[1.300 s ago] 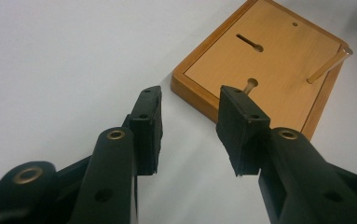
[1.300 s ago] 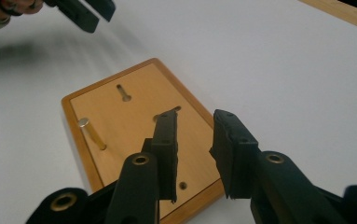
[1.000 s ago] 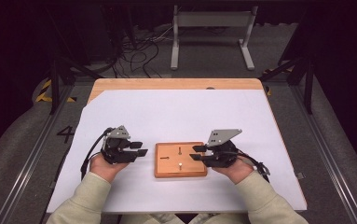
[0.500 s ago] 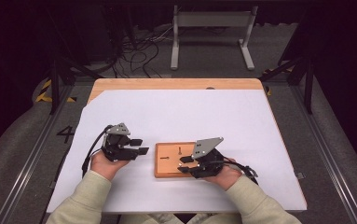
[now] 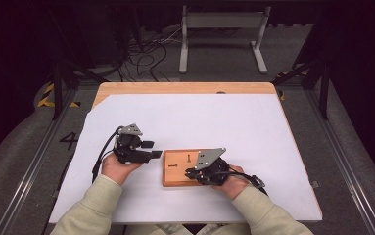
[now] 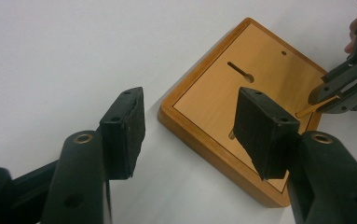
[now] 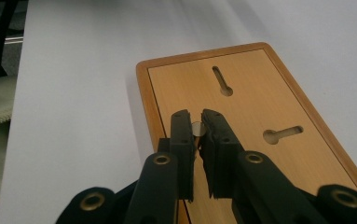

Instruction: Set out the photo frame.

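Note:
A flat wooden board [image 5: 174, 177] with two keyhole slots [image 7: 223, 80] lies on the white sheet near the front of the table. My right gripper [image 5: 190, 172] rests low over the board's near right part. Its jaws have just been closing and are shut on a small thin wooden peg [image 7: 197, 129], which pokes out of the tips as a short stick [image 6: 312, 108]. My left gripper [image 5: 155, 149] hovers just left of the board. Its jaws have just been opening and stand wide apart with nothing between the pads [image 6: 125, 126].
A white sheet [image 5: 234, 122] covers most of the wooden table [image 5: 185, 88]. Beyond the far edge are a metal stand [image 5: 222, 29] and loose cables [image 5: 146, 49] on the floor. Rails run along both sides of the table.
My right gripper has moved left and down from the board's right edge onto the board, and its jaws have drawn together. My left gripper's jaws have spread wider; that hand has barely shifted.

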`<state>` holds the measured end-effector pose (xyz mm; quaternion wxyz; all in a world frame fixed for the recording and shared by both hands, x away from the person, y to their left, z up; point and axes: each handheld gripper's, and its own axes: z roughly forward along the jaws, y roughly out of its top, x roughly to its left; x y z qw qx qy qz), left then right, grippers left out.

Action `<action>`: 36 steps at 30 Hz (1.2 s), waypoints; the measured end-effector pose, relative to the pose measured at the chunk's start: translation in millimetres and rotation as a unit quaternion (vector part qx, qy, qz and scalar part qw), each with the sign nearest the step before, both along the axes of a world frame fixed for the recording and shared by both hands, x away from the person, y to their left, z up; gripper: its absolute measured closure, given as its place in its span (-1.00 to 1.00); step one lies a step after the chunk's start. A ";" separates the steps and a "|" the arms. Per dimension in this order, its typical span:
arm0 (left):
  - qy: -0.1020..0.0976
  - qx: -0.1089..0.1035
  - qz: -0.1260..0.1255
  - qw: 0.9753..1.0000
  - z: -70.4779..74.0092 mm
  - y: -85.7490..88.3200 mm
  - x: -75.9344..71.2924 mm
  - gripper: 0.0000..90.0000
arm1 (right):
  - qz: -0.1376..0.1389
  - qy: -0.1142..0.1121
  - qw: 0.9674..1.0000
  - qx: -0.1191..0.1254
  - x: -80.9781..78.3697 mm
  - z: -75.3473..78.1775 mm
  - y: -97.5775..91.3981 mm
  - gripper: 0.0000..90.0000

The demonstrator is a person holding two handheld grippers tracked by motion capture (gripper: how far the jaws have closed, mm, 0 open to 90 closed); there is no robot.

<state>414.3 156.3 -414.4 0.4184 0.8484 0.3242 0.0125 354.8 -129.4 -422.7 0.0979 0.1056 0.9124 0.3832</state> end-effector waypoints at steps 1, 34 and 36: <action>0.002 0.002 -0.001 1.000 -0.8 -0.7 -0.1 -0.04 | 0.001 -0.005 1.000 -0.002 -1.0 -0.2 0.1 0.85; 0.033 -0.002 -0.031 0.999 -10.0 -13.8 0.6 -0.34 | 0.000 -0.184 0.983 -0.023 -53.9 -15.1 2.4 0.86; 0.042 -0.006 -0.032 0.999 -12.9 -16.3 3.1 -0.38 | -0.002 -0.185 0.983 -0.021 -53.9 -15.5 2.3 0.86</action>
